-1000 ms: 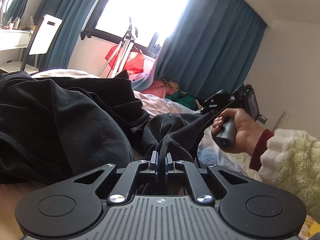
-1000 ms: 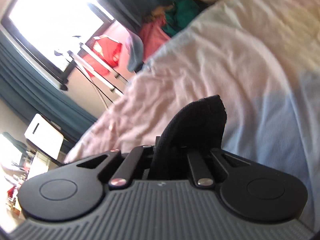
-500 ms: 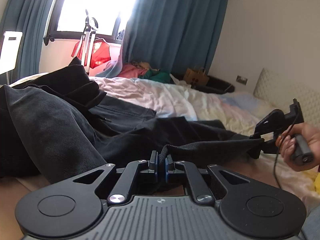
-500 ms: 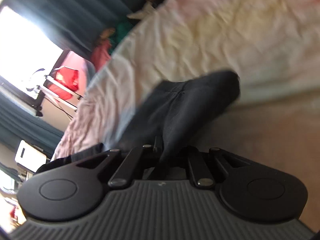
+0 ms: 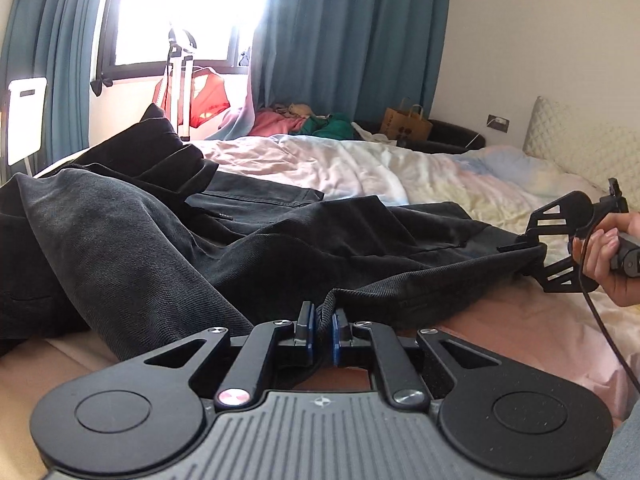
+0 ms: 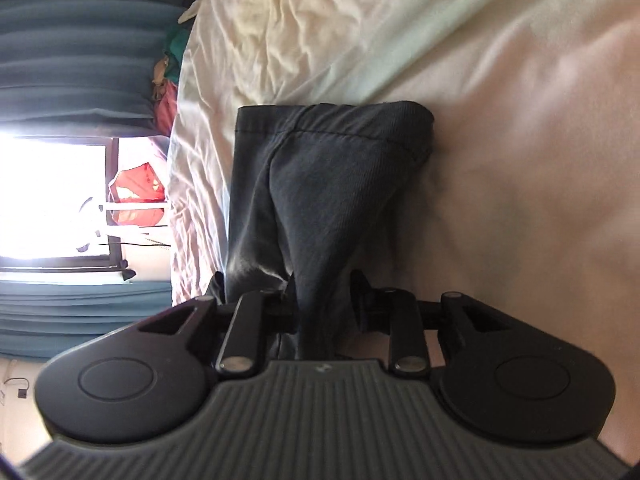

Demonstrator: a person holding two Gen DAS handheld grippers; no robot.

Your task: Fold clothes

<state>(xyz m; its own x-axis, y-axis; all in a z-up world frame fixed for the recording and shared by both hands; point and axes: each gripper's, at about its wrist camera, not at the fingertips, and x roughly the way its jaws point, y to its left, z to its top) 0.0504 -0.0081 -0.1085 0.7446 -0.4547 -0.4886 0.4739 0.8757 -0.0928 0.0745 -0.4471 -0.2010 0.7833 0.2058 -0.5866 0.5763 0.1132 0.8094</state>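
Note:
A dark grey garment [image 5: 140, 240] lies crumpled across the left of the bed. One of its edges is stretched out to the right, low over the sheet. My left gripper [image 5: 320, 312] is shut on the near end of that edge, its blue pads pinching the hem. A hand holds my right gripper [image 5: 532, 260] at the far end of the edge. In the right wrist view, which is rolled on its side, the garment [image 6: 332, 168] lies between my right gripper's [image 6: 288, 284] jaws. Those jaws are opening, and the cloth sits loose between them.
The bed [image 5: 400, 168] carries a rumpled pastel duvet, with a quilted pillow [image 5: 580, 148] at its right end. Behind it are a heap of coloured clothes [image 5: 304, 122], a paper bag [image 5: 406, 124], blue curtains [image 5: 352, 40] and a stand with a red garment [image 5: 200, 100].
My right gripper swung out to the right and down, pulling the garment's edge taut, rolled onto its side and its jaws parted. My left gripper shifted sideways and stayed shut on the hem.

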